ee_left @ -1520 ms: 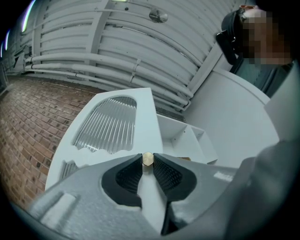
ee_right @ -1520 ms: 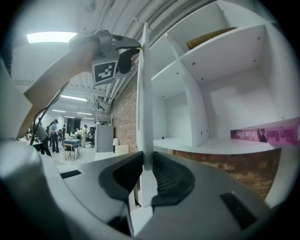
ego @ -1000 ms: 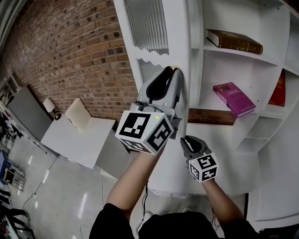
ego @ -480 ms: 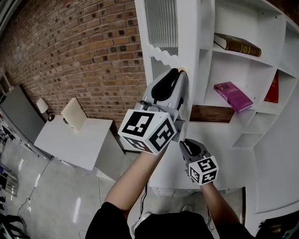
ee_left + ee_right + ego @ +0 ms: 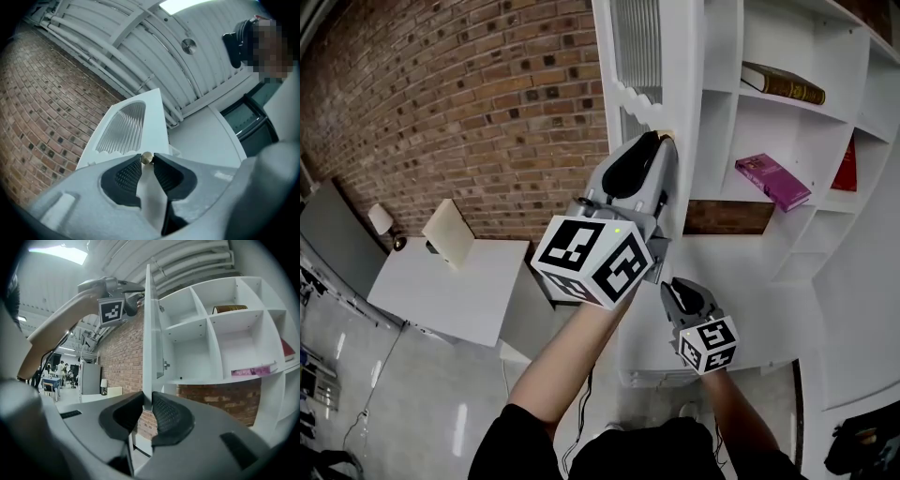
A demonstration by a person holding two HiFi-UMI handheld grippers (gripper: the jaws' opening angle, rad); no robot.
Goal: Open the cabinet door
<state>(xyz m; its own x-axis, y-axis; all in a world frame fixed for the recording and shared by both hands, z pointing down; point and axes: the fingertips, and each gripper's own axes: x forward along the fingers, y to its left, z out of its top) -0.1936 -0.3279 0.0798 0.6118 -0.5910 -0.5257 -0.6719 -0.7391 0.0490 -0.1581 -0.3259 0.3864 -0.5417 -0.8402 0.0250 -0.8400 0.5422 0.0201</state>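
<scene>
1. Head view: The white door (image 5: 649,56) stands upright with its long axis vertical. It is swung out from the cabinet (image 5: 724,112), with its narrow free edge facing me. The left tongs (image 5: 662,142) reach up to the brass knob (image 5: 667,136) on that edge, and the right tongs (image 5: 673,285) sit lower on the same edge. Left of the door there is open floor, then a white desk (image 5: 450,281) against the brick wall (image 5: 459,103). To the right are open shelves holding a pink book (image 5: 773,180) and a brown book (image 5: 783,82).
2. Left gripper view: The left tongs (image 5: 146,163) are clenched on the knob (image 5: 146,158), pinching it at their tips. The door (image 5: 140,119), with its ribbed panel, runs away above them.
3. Right gripper view: The right tongs (image 5: 147,406) are clamped on the door's (image 5: 150,333) thin edge near its bottom. The door shows edge-on, as a vertical strip. The left tongs (image 5: 136,300) are high on it, and the shelves (image 5: 211,322) lie open to the right.
</scene>
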